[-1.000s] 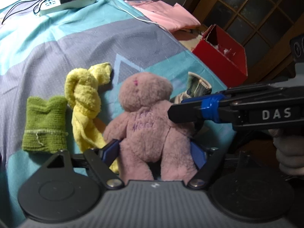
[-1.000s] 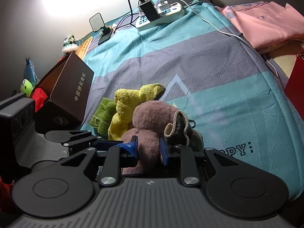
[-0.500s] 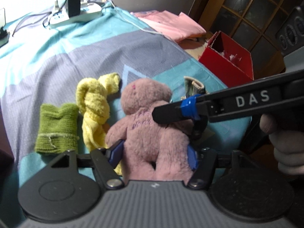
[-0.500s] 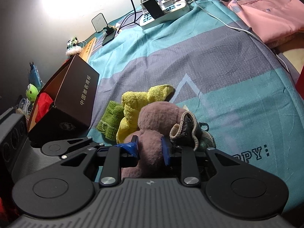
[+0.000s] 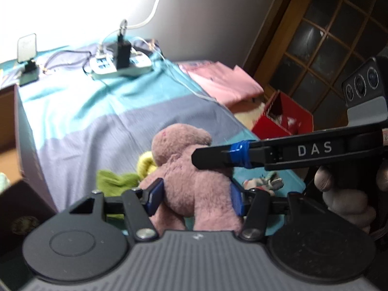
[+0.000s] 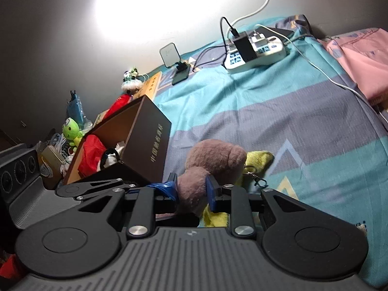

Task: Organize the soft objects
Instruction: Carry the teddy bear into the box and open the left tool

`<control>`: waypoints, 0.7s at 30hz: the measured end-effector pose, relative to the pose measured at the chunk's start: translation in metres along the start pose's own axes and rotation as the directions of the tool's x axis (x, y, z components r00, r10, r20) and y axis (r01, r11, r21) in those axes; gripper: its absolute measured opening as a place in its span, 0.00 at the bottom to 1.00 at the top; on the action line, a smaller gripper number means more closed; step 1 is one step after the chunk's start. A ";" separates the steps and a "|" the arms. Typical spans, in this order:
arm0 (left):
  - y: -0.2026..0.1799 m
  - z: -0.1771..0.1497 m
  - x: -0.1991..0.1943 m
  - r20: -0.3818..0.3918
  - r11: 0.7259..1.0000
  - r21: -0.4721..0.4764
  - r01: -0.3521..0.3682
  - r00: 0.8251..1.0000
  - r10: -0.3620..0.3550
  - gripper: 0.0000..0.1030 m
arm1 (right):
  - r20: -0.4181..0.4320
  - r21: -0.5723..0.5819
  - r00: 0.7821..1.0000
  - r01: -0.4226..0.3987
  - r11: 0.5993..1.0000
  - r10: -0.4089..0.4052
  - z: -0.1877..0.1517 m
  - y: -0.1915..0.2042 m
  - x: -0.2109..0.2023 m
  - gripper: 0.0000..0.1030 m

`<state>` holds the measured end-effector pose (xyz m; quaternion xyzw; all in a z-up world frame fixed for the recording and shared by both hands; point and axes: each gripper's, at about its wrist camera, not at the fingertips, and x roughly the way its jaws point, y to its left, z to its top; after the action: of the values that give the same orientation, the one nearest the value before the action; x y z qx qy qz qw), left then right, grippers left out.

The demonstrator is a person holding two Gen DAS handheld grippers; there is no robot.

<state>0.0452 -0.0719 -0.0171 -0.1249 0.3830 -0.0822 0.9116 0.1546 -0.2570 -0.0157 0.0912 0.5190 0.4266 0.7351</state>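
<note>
A pink plush bear [image 5: 194, 169] is held above the bed by both grippers. My left gripper [image 5: 195, 197] is shut on its lower body. My right gripper [image 6: 191, 191] is shut on its arm; the bear's head [image 6: 215, 156] shows above the fingers. The right gripper's finger [image 5: 218, 157] crosses in front of the bear in the left wrist view. A yellow towel [image 5: 145, 165] and a green cloth [image 5: 114, 180] lie on the bedspread behind the bear. A small patterned pouch [image 5: 263, 183] lies at the right.
A dark open box [image 6: 135, 143] with red cloth and toys inside stands at the bed's left. A power strip [image 6: 254, 53] with cables and a phone stand [image 6: 174, 60] are at the far end. Pink folded fabric [image 5: 223, 82] and a red box [image 5: 281, 118] lie right.
Both grippers have lifted the pink bear off the bedspread and carried it left toward the dark box. The yellow towel, green cloth and pouch stay on the bed.
</note>
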 end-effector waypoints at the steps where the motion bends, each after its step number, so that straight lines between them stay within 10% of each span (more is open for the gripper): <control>1: 0.004 0.003 -0.010 0.026 1.000 -0.002 -0.009 1.000 0.009 0.53 | 0.009 -0.007 1.000 -0.009 1.000 0.009 0.003 0.005 0.000 0.07; 13: 0.089 0.022 -0.106 0.238 0.981 -0.114 -0.157 0.954 0.181 0.53 | 0.111 -0.244 0.973 -0.171 0.955 0.203 0.057 0.117 0.039 0.07; 21: 0.172 0.015 -0.106 0.205 0.947 -0.254 -0.199 0.945 0.253 0.52 | 0.058 -0.365 0.970 -0.199 0.910 0.236 0.076 0.172 0.115 0.07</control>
<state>-0.0083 0.1210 0.0153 -0.1935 0.2910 0.0839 0.9332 0.1380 -0.0447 0.0385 0.0350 0.3821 0.5877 0.7123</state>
